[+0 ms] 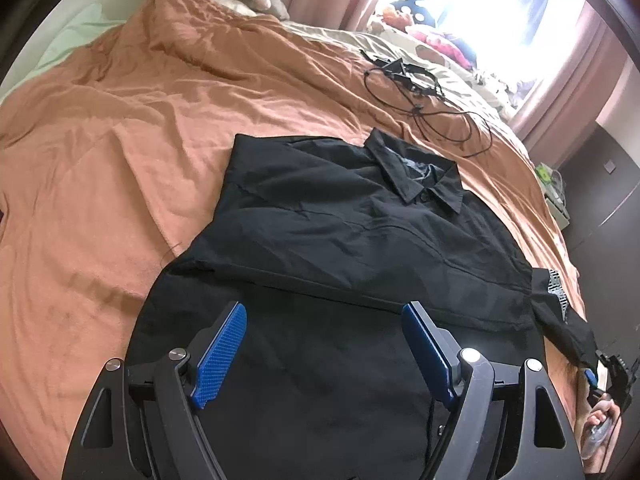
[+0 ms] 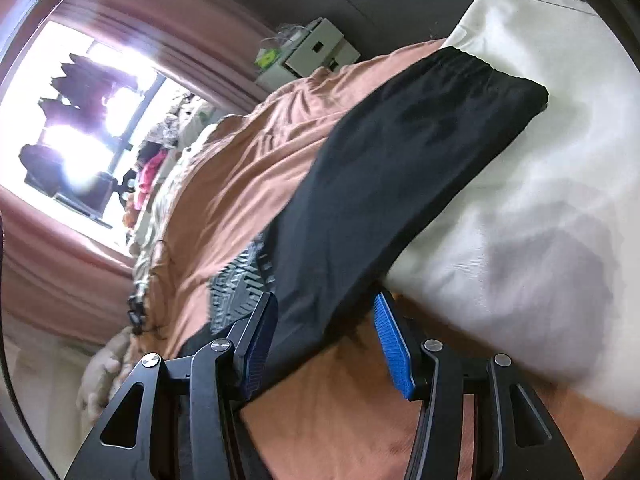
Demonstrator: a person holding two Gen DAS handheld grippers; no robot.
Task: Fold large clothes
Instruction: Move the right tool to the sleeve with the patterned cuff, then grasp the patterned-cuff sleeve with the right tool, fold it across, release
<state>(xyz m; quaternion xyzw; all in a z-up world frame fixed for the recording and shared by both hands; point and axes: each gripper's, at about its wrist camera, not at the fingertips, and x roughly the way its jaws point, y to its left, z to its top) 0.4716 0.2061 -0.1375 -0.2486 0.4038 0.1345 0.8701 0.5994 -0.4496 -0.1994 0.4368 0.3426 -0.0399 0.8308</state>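
Room: bedroom, bright window [image 1: 472, 4] behind pink curtains, you're working on a bed [image 1: 100, 152] under an orange cover.
Shirt: black, collared, lying flat on the cover right ahead of you, collar [image 1: 420, 176] at the far end, hem toward you. Its left side looks already folded in; that's my read from the straight crease across the body.
Left tongs [image 1: 324, 344]: spread wide, nothing between the blue pads, hovering over the near body of the shirt [image 1: 340, 240].
Right tongs [image 2: 324, 344]: half-parted, with the black sleeve [image 2: 400, 168] running between the pads. The left pad looks against the cloth and the right one stands clear, so I can't call it a firm pinch or loose.
Key relation: the sleeve's long axis runs straight away from your right tongs, out over the cover and onto a white pillow [image 2: 540, 160]. In the left view that sleeve trails off the shirt's right edge, so your right hand is the nearer one, no contest.
Likely next: bring that sleeve across onto the body, toward your left tongs.
Edges: a tangle of black cable [image 1: 420, 92] lies beyond the collar, well apart from the shirt.
Open room: plenty of bare cover to the shirt's left; the right side is tighter, with the bed edge and a white box [image 2: 316, 52] beyond.
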